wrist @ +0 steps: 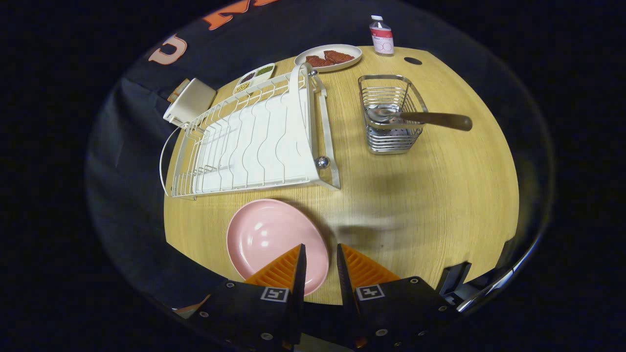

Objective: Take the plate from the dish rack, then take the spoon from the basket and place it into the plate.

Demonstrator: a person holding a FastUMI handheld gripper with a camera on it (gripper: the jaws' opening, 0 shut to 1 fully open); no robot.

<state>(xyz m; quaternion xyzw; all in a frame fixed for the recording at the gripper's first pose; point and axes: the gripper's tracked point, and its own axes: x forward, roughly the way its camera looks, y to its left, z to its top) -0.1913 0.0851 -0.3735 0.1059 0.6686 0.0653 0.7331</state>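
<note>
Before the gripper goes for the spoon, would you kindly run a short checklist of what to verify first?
1. Pink plate out of the dish rack, flat on the table: ok.
2. Plate bare inside: ok.
3. Gripper holding nothing, fingers narrowly parted above the plate's rim: ok.
4. Spoon lying across the wire basket, handle sticking out sideways: ok.
5. Way over the table to the basket clear: ok.
6. Gap wide enough for the handle: cannot tell.
</note>
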